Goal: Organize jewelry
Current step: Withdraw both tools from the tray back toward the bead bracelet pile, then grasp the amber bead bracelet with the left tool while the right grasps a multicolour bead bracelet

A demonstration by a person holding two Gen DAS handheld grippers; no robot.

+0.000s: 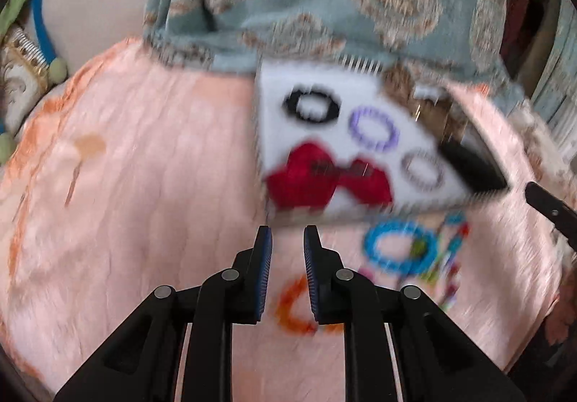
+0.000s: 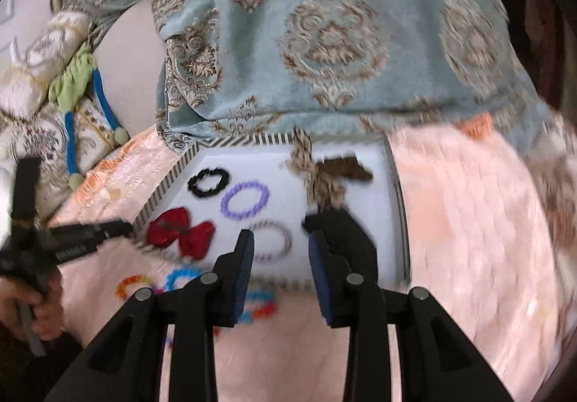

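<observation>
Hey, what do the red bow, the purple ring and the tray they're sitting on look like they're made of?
Red bow: most likely fabric, matte, with soft folded lobes and a dark centre band.
Purple ring: probably coiled plastic or elastic, judging by its scalloped, slightly glossy outline.
Tray: smooth white surface with a striped rim, possibly plastic or coated card; blur leaves it open.

Rings (image 2: pixel 245 201) in tray (image 2: pixel 393 221); others (image 2: pixel 180 279) before it — seemingly.

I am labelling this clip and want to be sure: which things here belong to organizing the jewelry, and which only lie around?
Part of the job:
white tray
black ring
purple ring
red bow
blue ring, off the tray
orange ring, off the tray

Lying about:
pink cloth
teal patterned fabric
green and blue cord
</observation>
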